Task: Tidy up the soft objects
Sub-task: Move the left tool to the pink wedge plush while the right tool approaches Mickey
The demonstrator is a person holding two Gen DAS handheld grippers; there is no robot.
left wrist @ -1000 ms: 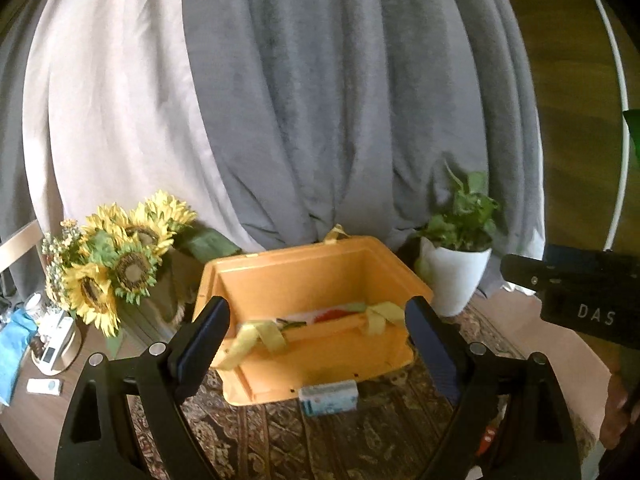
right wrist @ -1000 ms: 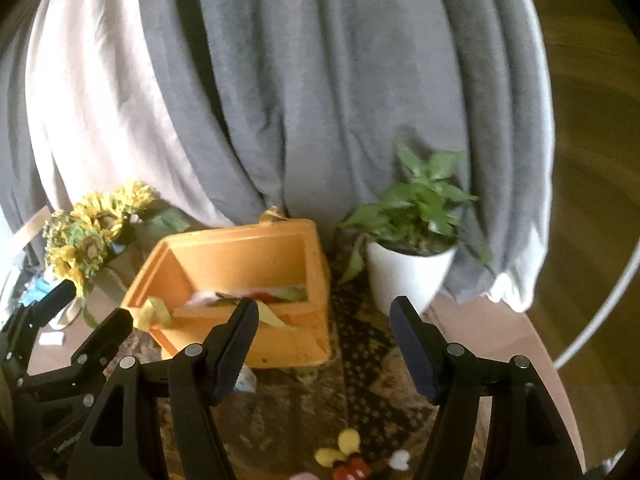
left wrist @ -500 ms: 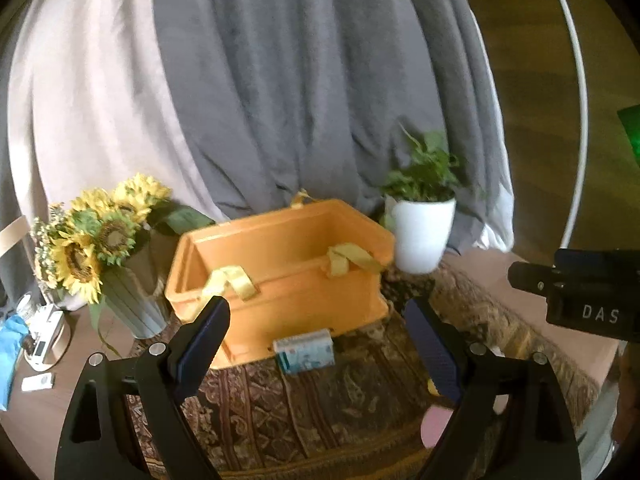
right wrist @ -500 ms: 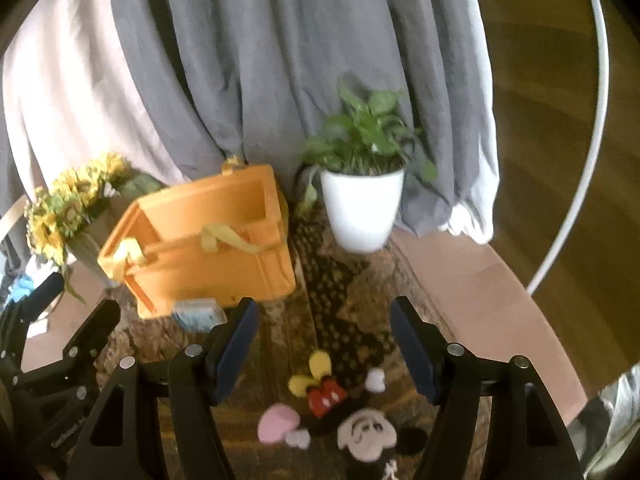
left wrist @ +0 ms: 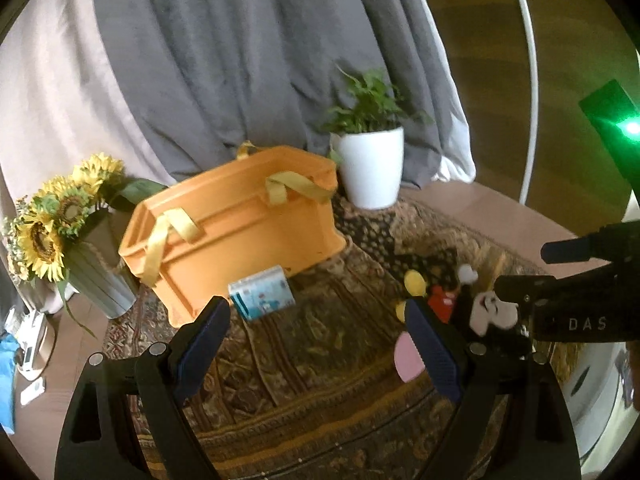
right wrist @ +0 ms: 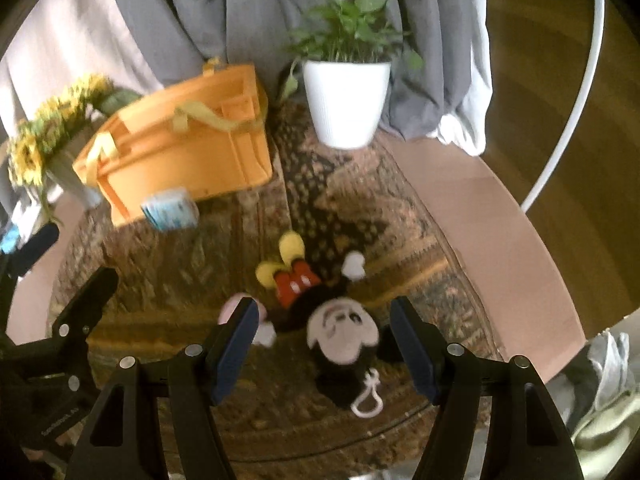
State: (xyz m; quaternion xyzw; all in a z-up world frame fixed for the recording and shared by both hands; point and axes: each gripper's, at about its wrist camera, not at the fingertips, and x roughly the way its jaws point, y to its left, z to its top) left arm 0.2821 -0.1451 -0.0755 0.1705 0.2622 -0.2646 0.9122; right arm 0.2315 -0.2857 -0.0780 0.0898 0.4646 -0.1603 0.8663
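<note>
Right wrist view: a patterned rug (right wrist: 192,264) covers the table, grey curtain (right wrist: 248,8) behind. The plush (right wrist: 320,312) (face up) lies near the rug's front edge, between the spread fingers of the right gripper (right wrist: 324,352), untouched; the left gripper (left wrist: 316,344) is also wide apart, with the crate (left wrist: 240,224) beyond it.

Mickey plush (right wrist: 320,312) face-up on patterned rug; orange bin (right wrist: 188,136) with yellow handles behind it.

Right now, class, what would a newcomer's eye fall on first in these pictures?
Probably the mouse doll, lying on the patterned rug between the open fingers of the right gripper. Next comes the orange crate with yellow straps at the back, between the sunflowers and the white plant pot.
</note>
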